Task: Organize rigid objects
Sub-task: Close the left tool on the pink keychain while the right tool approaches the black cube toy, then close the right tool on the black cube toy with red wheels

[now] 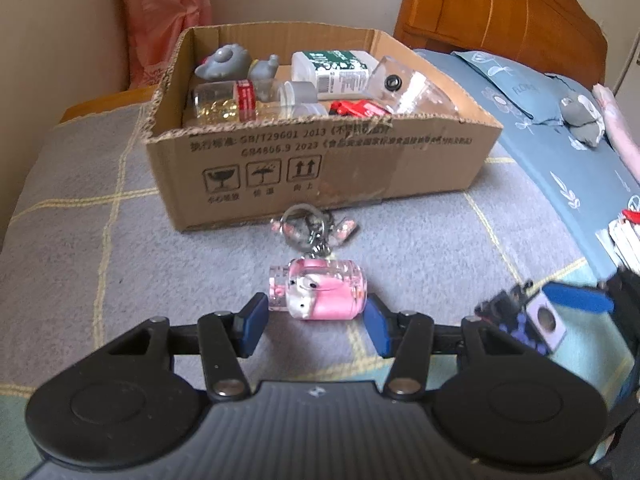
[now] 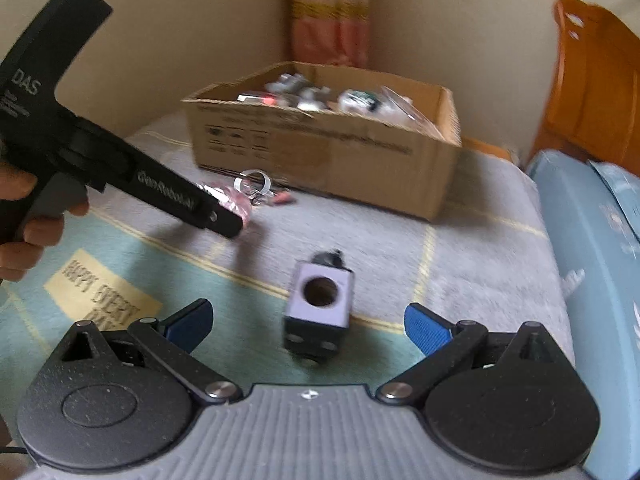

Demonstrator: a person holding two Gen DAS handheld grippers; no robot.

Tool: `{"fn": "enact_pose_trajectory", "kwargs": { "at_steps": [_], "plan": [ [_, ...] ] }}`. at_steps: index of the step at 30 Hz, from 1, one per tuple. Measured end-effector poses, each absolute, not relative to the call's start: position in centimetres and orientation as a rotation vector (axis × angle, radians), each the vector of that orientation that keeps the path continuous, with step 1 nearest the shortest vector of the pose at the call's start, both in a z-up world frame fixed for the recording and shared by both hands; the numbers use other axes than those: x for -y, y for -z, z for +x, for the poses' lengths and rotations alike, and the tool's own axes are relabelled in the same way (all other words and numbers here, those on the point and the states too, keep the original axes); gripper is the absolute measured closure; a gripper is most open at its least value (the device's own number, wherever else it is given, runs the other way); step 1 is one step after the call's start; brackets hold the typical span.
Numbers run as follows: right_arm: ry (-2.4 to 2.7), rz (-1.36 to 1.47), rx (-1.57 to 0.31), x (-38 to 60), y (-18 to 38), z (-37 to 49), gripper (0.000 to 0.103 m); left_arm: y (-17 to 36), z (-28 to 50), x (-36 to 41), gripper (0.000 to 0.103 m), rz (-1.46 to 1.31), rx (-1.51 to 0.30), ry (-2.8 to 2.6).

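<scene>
A pink keychain charm (image 1: 320, 294) in a clear block, with a metal ring (image 1: 304, 224), lies on the grey blanket just in front of the cardboard box (image 1: 360, 160). My left gripper (image 1: 316, 322) is shut on the charm, one blue pad against each side. The box holds bottles, a grey toy and several small items. In the right wrist view a lavender cube with a round hole (image 2: 320, 304) rests on the blanket between the fingers of my right gripper (image 2: 308, 326), which stands open, pads well clear of it. The left gripper (image 2: 228, 220) shows there too, held by a hand.
Blue bedding (image 1: 560, 168) with a grey plush toy (image 1: 582, 120) lies to the right, and a wooden headboard (image 1: 500, 12) stands behind. A wall corner with a pink curtain (image 1: 160, 20) is beyond the box. Grey checked blanket (image 1: 100, 240) spreads to the left.
</scene>
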State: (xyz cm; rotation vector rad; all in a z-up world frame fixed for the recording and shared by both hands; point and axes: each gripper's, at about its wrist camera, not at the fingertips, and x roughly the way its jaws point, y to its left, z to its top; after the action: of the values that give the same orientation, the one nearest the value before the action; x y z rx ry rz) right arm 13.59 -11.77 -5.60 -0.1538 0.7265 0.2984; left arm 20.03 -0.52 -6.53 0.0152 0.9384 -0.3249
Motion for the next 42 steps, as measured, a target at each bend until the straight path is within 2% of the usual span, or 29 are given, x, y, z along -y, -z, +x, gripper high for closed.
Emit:
{"fn": "enact_pose_trajectory", "kwargs": {
  "at_steps": [18,30,37,42],
  "plan": [
    [-0.502,-0.236,-0.696,8.0,4.3,11.4,0.0,6.5,16.7,-3.1,0.052,0.027,-0.949,0.324],
    [-0.59,-0.369,-0.682,6.7,4.6,13.6,0.0,6.5,16.9,-3.2,0.052,0.015,-0.937,0.325],
    [-0.721,-0.382,-0.78,6.2,5.8,17.0,0.0,6.5,17.1,-3.3,0.052,0.013,-0.94,0.325],
    [-0.8,-0.33,-0.862,7.1,5.6,15.8,0.0,6.6,17.0,-3.2,0.051,0.024,-0.938,0.329]
  ]
}}
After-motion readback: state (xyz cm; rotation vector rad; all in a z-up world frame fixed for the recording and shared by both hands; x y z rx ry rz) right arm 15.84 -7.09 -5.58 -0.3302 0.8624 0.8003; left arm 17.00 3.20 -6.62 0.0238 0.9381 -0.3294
